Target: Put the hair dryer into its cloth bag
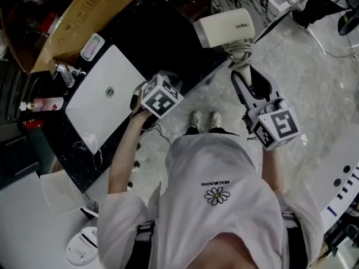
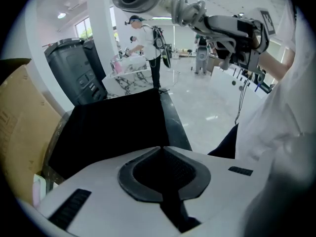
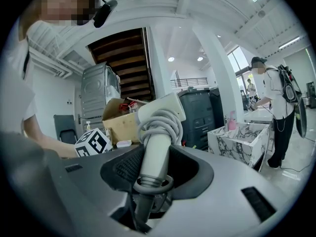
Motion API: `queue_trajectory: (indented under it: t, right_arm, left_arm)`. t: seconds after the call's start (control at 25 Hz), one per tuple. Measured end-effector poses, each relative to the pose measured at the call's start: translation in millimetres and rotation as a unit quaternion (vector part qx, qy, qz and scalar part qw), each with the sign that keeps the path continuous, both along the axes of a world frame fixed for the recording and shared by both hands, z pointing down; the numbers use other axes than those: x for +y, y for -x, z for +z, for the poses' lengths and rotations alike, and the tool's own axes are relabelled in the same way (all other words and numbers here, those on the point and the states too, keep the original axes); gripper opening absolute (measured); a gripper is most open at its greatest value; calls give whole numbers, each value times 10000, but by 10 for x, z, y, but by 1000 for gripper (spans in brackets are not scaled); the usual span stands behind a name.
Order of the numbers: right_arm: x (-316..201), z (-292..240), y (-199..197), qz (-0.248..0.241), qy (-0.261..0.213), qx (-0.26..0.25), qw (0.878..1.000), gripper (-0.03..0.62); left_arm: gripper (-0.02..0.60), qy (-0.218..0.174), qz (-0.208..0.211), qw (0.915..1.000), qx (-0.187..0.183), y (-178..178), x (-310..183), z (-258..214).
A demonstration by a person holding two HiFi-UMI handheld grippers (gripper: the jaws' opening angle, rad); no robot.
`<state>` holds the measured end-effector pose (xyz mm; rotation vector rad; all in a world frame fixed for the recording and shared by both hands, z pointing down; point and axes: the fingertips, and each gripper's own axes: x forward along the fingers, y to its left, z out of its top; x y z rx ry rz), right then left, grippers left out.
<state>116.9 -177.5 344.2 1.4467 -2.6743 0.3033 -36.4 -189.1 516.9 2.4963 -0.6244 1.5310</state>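
Left gripper [image 2: 160, 148] has its jaws pinched together on the near edge of the black cloth bag [image 2: 113, 127], left of centre in the head view. Right gripper [image 3: 153, 169] is clamped round the handle of the hair dryer [image 1: 227, 28], held up at top right of centre. Step's opening the bag, I'd say — next needs that edge lifted so the dryer can go in.
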Motion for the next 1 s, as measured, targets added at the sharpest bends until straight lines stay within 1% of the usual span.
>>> queue_trajectory:
  t: [0.16, 0.28, 0.44, 0.6, 0.72, 0.84, 1.0]
  right_arm:
    - [21, 23, -12, -83, 28, 96, 9999, 156]
    - [54, 49, -11, -199, 120, 114, 9997, 156]
    - [115, 80, 22, -497, 294, 170, 9982, 156]
    - [235, 180, 74, -818, 704, 99, 9941, 156]
    - [338, 331, 113, -1050, 1121, 30, 9881, 156]
    - [430, 498, 158, -1313, 1600, -40, 9783, 156]
    - [555, 685, 245, -1812, 2160, -71, 9594, 156]
  left_arm:
    - [26, 150, -296, 9980, 536, -41, -53, -190]
    - [25, 110, -530, 9944, 911, -52, -142, -363]
    - [25, -112, -892, 9853, 1454, -29, -315, -650]
    - [23, -605, -1148, 9755, 1777, 6, -469, -969]
    - [23, -982, -1291, 9667, 1982, 19, -545, -1182]
    - [23, -1266, -1337, 9611, 2058, 20, -589, -1311]
    - [23, -1361, -1358, 9583, 2115, 8, -606, -1352]
